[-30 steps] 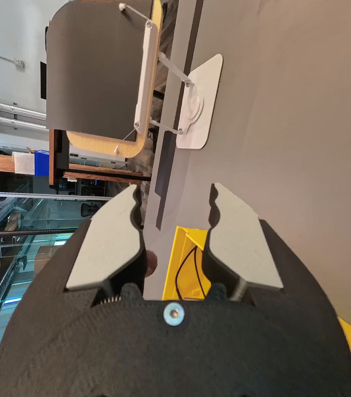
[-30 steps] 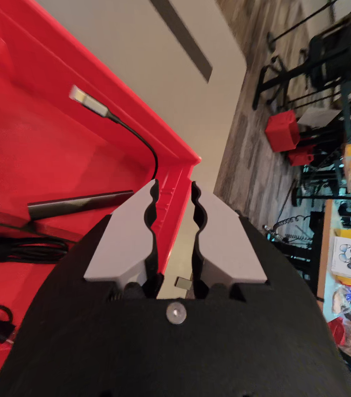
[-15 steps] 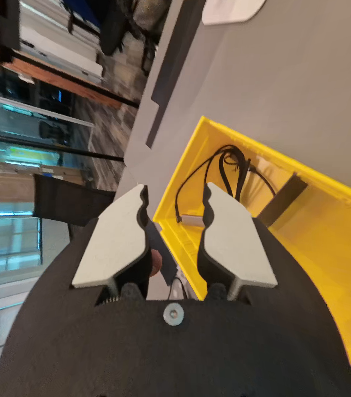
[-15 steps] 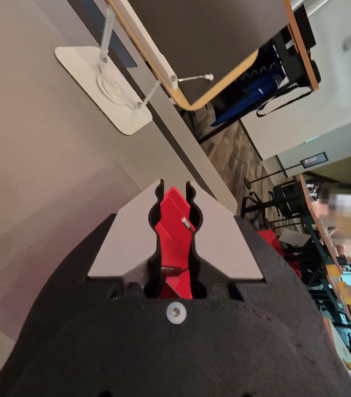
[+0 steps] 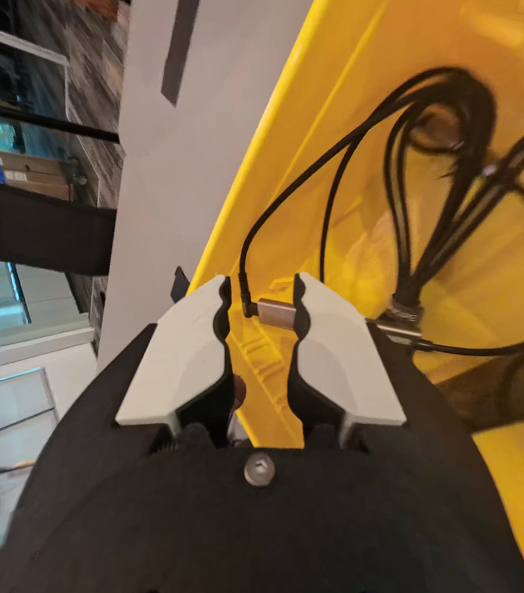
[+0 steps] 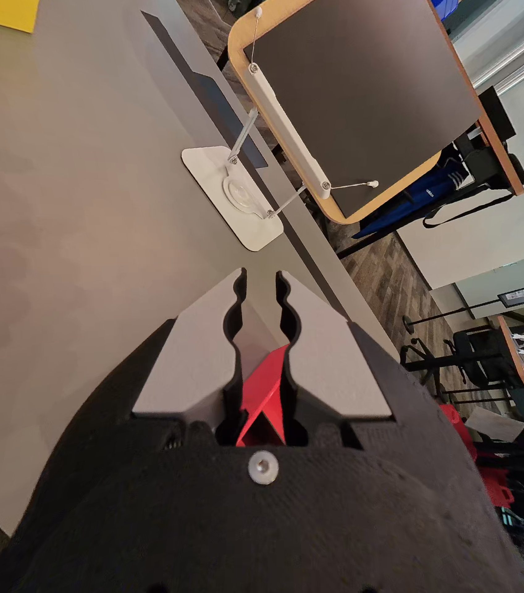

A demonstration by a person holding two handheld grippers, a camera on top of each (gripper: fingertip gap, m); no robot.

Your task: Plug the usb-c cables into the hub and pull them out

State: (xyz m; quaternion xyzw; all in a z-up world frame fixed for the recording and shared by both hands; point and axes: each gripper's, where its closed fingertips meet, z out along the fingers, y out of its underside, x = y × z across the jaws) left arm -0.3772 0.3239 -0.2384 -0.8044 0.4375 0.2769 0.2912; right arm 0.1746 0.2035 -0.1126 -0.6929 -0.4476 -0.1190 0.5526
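In the left wrist view, my left gripper (image 5: 262,282) is open just above a silver USB-C plug (image 5: 275,313) on a black cable (image 5: 299,179), which lies in a yellow bin (image 5: 286,102). The plug sits between the two fingers, untouched. A coiled bundle of black cables (image 5: 446,154) and a dark hub (image 5: 491,394) lie further right in the bin. In the right wrist view, my right gripper (image 6: 260,276) is open and empty above the grey table (image 6: 77,192), with a corner of a red bin (image 6: 263,394) showing between its fingers.
A white stand base (image 6: 231,195) holds a dark board with a wooden rim (image 6: 350,106) at the table's far edge. A yellow bin corner (image 6: 0,12) shows at the top left. Chairs and red bins stand on the floor beyond. Tip to tip, the grippers are about 60 cm apart. The left tips stand about 4 cm off the silver USB-C plug (image 5: 275,313).
My left gripper has swung down from the open table into the yellow bin and closed in on the silver plug. My right gripper has lifted out of the red bin and now faces the stand.
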